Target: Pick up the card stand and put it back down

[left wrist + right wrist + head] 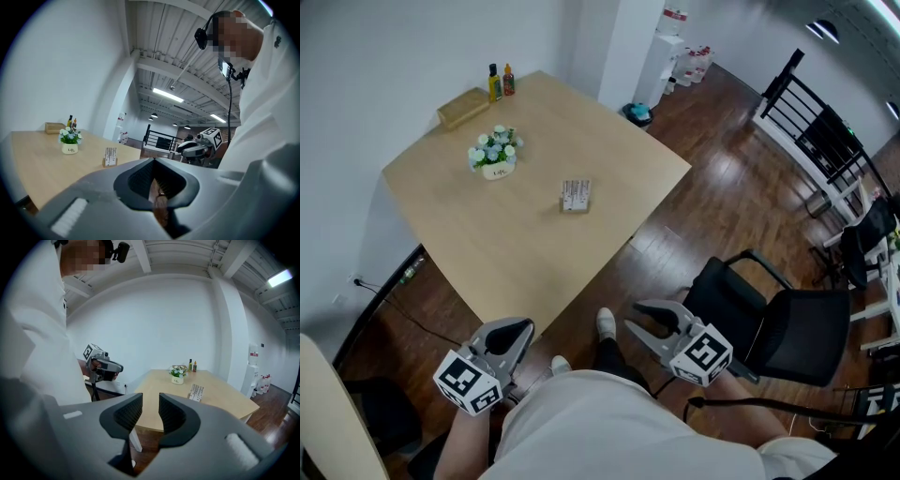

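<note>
Table: a light wooden table by a white wall, on a dark wood floor.
Card stand: the card stand stands on the table, near the middle of the table top. Nothing touches it.
Flower pot: a small white flower pot with pale flowers, on the table, closer to the table's wall side than the card stand.
Bottles: two little bottles at the table's far corner.
Box: a flat wooden box on the table, just beside the bottles.
Chair: a black chair on the floor, off the table's near right side.
Left gripper: the left gripper is off the table, past its near edge. Its jaws are pressed together with nothing in them.
Right gripper: the right gripper is also off the table, past the near corner. Its jaws are apart and nothing is between them.
</note>
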Available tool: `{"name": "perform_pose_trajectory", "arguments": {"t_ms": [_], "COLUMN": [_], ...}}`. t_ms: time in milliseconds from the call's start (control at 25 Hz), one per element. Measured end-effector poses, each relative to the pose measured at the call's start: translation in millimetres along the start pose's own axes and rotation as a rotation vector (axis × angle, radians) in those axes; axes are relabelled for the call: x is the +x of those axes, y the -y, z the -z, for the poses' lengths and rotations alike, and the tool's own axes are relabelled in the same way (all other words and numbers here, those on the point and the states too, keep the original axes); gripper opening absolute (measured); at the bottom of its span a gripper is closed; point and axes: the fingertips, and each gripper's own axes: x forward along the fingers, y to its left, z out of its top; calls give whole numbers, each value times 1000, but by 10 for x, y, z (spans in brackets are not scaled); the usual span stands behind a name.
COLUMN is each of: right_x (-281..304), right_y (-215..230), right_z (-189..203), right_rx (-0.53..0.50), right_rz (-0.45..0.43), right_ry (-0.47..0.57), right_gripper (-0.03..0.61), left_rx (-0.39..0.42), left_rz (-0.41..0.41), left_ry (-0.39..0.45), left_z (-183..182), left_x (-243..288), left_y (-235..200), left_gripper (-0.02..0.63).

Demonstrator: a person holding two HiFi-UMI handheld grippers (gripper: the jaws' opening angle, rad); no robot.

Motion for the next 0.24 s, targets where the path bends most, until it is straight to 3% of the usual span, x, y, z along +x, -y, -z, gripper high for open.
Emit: {"name": "perform_pose_trajectory", "arguments": {"t_ms": [240], "right_x": [1], "right_y": [-83], "right_z": [-18], "right_rx": [-3], "right_rz": [-5], "right_ry": [7], "right_gripper": [114], "left_rx": [3], "left_rz": [-2], "left_ry": [2], "left_z": [4], "left_x": [-55], "left_y": [24], "left_gripper": [2]}}
